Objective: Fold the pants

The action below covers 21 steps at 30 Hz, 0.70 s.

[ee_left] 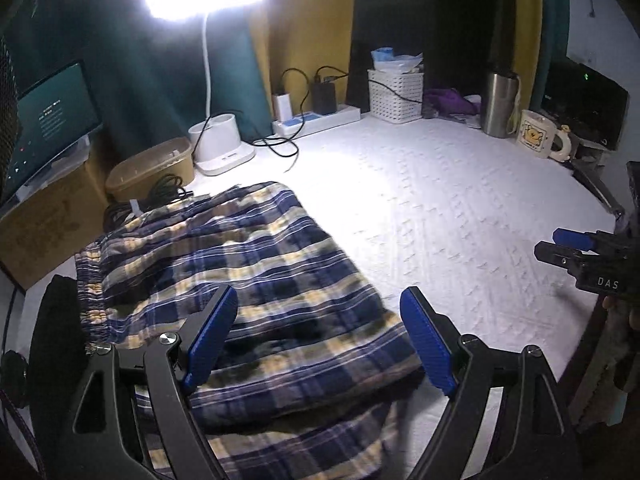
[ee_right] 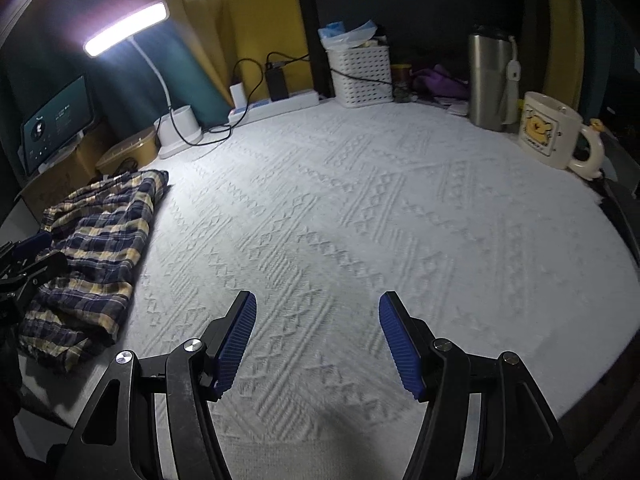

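The blue, yellow and white plaid pants lie folded in a compact stack at the left of the white textured cloth. My left gripper is open and empty just above their near right edge. My right gripper is open and empty over bare cloth, well to the right of the pants. The right gripper also shows at the right edge of the left wrist view. The left gripper shows at the left edge of the right wrist view.
A lit white desk lamp stands behind the pants, with a tan box, cables and a power strip. A white basket, steel flask and bear mug line the back right. A screen stands far left.
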Tool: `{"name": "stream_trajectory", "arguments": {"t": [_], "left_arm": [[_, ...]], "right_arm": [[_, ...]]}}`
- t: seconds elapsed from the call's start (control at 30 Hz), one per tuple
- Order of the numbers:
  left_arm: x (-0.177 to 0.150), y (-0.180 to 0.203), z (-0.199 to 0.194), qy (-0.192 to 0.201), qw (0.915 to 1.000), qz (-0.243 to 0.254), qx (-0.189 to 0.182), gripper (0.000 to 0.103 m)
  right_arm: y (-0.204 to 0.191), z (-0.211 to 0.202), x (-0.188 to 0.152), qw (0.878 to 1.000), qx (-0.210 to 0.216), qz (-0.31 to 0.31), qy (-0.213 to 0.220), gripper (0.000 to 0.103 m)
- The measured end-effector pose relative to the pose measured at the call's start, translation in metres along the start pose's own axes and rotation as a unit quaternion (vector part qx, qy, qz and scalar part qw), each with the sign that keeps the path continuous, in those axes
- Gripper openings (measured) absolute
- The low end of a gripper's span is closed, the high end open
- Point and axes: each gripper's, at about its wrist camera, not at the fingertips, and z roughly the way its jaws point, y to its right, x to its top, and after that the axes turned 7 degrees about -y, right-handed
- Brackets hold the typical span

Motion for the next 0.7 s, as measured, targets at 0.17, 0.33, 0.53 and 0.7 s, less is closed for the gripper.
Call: {"name": "stream_trajectory", "arguments": {"t": [0.17,0.33,0.53,0.7], "left_arm": [[0.000,0.011,-0.011,0.015,0.9998,0.004,-0.009,0.084],[-0.001,0.019,-0.026,0.030,0.9993,0.010,-0.018,0.084],[-0.005,0.027,-0.045,0.045,0.9984,0.010,-0.032,0.084],[-0.006,0.033,-0.058,0.058,0.9973,0.009,-0.043,0.084]], "right_arm": [[0.004,-0.018,-0.006,1.000,-0.009,0.002,0.015,0.066],[0.007,-0.033,-0.012,0.999,-0.017,0.004,0.029,0.066],[0.010,-0.052,-0.021,0.999,-0.023,0.006,0.043,0.066],[0.013,-0.068,-0.028,0.998,-0.026,0.009,0.058,0.066]]}}
